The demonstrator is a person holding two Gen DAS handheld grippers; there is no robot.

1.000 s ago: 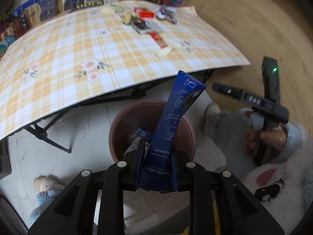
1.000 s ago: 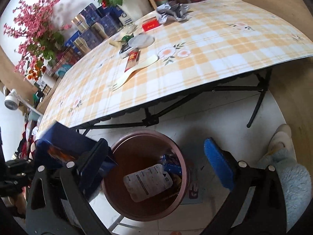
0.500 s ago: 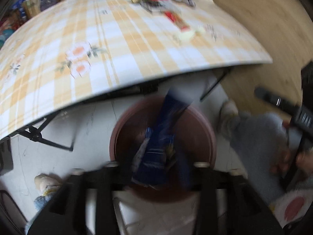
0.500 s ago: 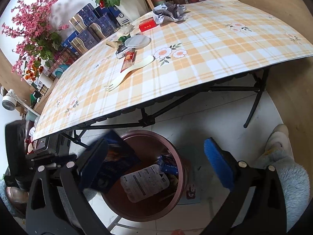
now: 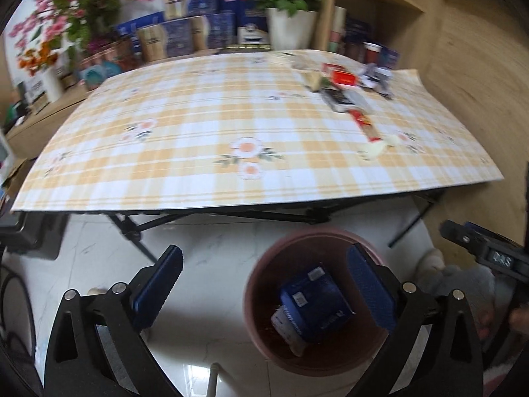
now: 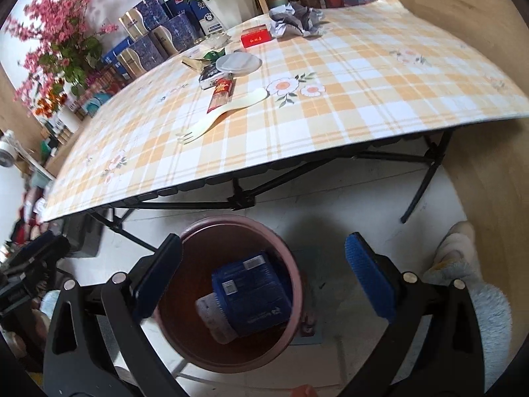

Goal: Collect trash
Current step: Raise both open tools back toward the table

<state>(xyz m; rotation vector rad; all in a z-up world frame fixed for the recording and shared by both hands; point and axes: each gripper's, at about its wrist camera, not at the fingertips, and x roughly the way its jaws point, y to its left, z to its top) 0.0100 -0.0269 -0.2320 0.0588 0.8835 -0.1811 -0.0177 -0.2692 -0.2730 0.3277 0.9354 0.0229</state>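
Left gripper [image 5: 264, 284]: jaws opening, now spread wide, nothing between the pads; I see floor and the bin edge through the gap. Right gripper [image 6: 264, 274] also spread wide, holding nothing, hanging over the pink bin [image 6: 185, 238]. The blue coffee packet [image 6: 251, 294] lies inside the bin on top of a white wrapper [image 6: 211, 317]; in the left view the same blue coffee packet [image 5: 314, 301] sits in the pink bin [image 5: 297, 241], just left of the right-hand pad. The bin stands on the pale floor just in front of the folding table [image 6: 396, 76]. Trash on the table, far side: cream spork [image 6: 224, 112], red sachet [image 6: 221, 94] touching it, round white lid [image 6: 238, 63], red box [image 6: 256, 36], crumpled paper [image 6: 294, 20]. The person's slippered foot [image 6: 456, 248] is right of the bin.
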